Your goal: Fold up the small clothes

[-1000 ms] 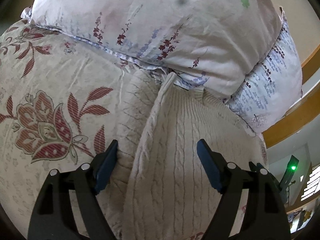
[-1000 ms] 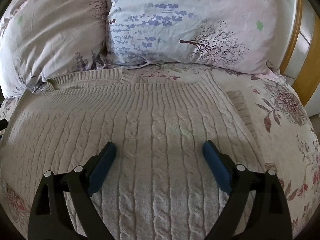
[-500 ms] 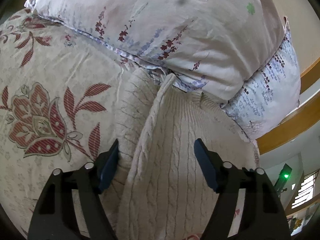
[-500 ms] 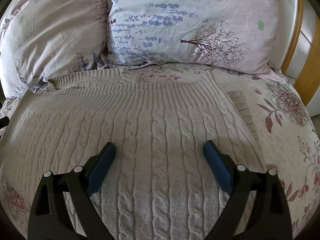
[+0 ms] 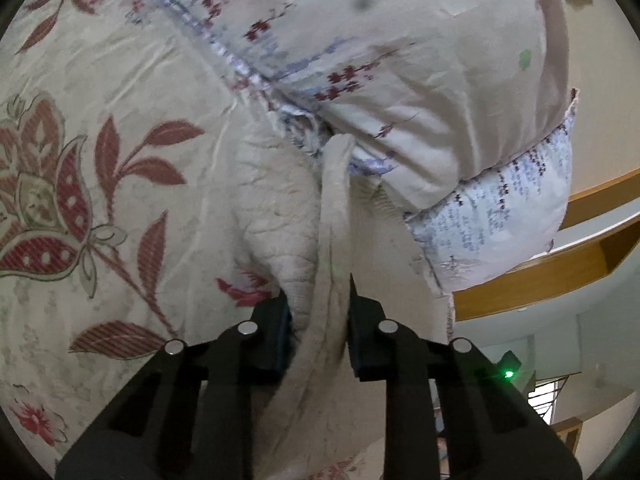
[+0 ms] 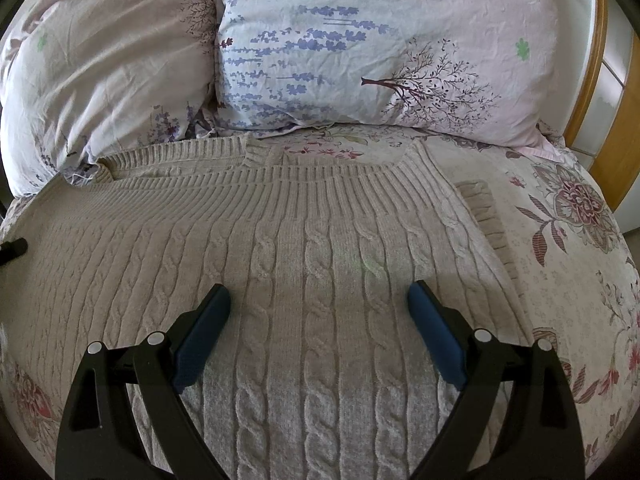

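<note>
A beige cable-knit sweater [image 6: 304, 248] lies flat on the bed, its ribbed neck toward the pillows. My right gripper [image 6: 319, 312] is open, its blue pads hovering over the middle of the sweater's body. My left gripper [image 5: 318, 312] is shut on the sweater's side edge [image 5: 332, 240], which rises as a pinched fold between the pads. A sleeve [image 5: 276, 216] lies bunched to the left of that fold. The left gripper's tip shows at the left edge of the right wrist view [image 6: 12, 250].
Two floral pillows [image 6: 360, 52] lie against the head of the bed, just beyond the sweater's neck. A flowered bedsheet [image 5: 100, 200] covers the bed on both sides. A wooden bed frame [image 6: 596, 92] runs at the right.
My left gripper has closed from wide open onto the sweater's side edge, and its view has tilted. The right gripper has stayed open and nearly still over the sweater.
</note>
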